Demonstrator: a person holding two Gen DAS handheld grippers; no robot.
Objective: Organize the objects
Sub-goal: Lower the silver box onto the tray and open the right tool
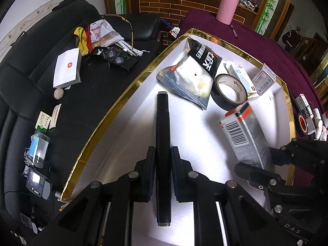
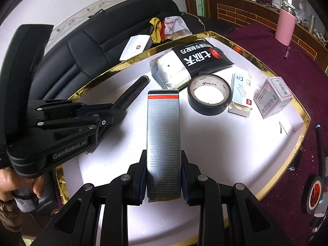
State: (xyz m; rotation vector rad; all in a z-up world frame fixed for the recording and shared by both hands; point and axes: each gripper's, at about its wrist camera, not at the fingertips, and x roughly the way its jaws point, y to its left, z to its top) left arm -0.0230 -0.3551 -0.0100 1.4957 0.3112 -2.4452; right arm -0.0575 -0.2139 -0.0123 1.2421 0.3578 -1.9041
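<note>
Clamping a black marker point(image 1: 163, 143), the left gripper point(image 1: 163, 162) is matched by the right gripper point(image 2: 164, 170) pinching a silver carton point(image 2: 163, 135) (only the right wrist view shows a hand point(image 2: 12, 181)).

Tray on the bench, sofa beyond its left edge

In the tray point(image 2: 295, 110) the pouch point(image 2: 190, 61) lies at the far side, with the tape roll point(image 2: 209, 94) just before it to the right. Right of the roll sit a small carton point(image 2: 240, 94) and then a box point(image 2: 272, 97). The left tool point(image 1: 163, 153) holds a pen point(image 1: 163, 123) over the tray's left part; the right tool point(image 2: 164, 160) holds a long box point(image 2: 163, 127) to its right. A tumbler point(image 2: 285, 28) stands on the bench point(image 2: 266, 41) behind the tray.
</note>
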